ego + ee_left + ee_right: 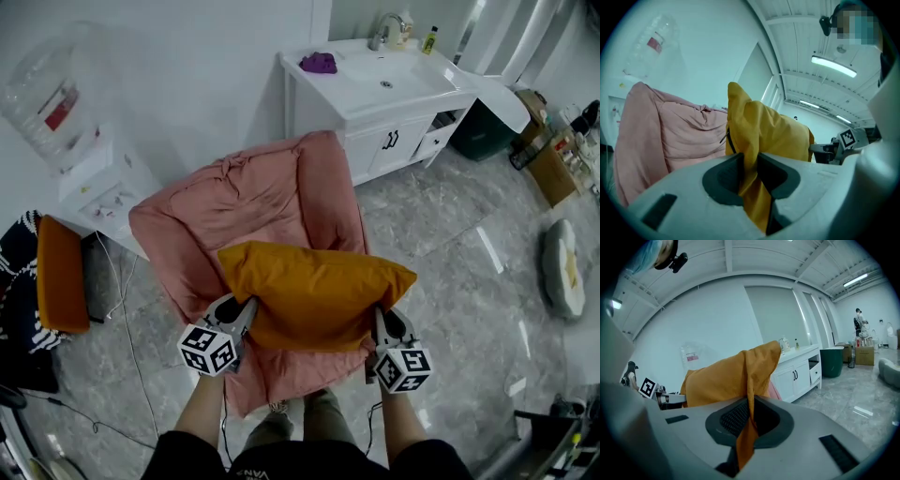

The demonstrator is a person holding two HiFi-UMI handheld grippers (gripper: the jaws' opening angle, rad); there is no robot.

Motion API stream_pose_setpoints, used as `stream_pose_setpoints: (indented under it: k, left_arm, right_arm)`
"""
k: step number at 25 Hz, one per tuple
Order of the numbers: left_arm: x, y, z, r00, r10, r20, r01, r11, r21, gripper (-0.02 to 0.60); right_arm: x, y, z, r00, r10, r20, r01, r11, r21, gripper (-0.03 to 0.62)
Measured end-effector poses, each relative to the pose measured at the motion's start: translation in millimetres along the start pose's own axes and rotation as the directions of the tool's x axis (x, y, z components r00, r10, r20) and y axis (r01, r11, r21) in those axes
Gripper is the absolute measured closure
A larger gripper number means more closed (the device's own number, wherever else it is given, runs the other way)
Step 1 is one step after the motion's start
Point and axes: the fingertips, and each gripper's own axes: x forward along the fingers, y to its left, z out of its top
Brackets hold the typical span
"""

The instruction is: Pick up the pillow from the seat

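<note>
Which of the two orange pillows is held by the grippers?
The pillow over the pink armchair, pinched by the left gripper and right gripper; the other cushion lies far left.

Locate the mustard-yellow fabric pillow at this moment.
Head view, centre: the mustard-yellow fabric pillow is held over the pink-covered armchair, pinched between the left gripper and right gripper.

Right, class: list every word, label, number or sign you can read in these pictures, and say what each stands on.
No text can be read for certain.
Red label on the water bottle: too blurred to read.
Marker cubes: black-and-white square patterns, no letters.
Shirt print at the bottom edge: cut off, unreadable.
Small bottle by the tap: label too small.
</note>
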Motion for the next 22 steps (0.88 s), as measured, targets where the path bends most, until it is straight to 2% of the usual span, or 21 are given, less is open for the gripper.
stream_pose_setpoints:
  k: [4,11,16,22]
  left_arm:
    - [-30.1,-19.7,11.3,0.999,-0.003,0.042,0.002,0.999,0.033,0.483]
    - [-78.6,-56.6,52.7,0.991,-0.053,0.121,0.039,0.993,0.11,0.485]
    - [-111.4,-84.0,90.6,0.976,-0.106,0.192,0.069,0.979,0.189,0.485]
    - [-149.5,-107.0,135.6,0.954,-0.144,0.262,0.069,0.959,0.276,0.485]
  right_arm:
    - [-29.8,16.4,16.0,0.998,-0.009,0.061,0.01,1.0,-0.02,0.571]
    - [-83.9,49.2,68.8,0.979,-0.012,0.203,0.028,0.997,-0.077,0.571]
    - [-122.1,69.9,100.4,0.958,-0.005,0.286,0.038,0.993,-0.11,0.571]
    - [-157.2,96.0,132.1,0.93,0.008,0.368,0.042,0.991,-0.128,0.571]
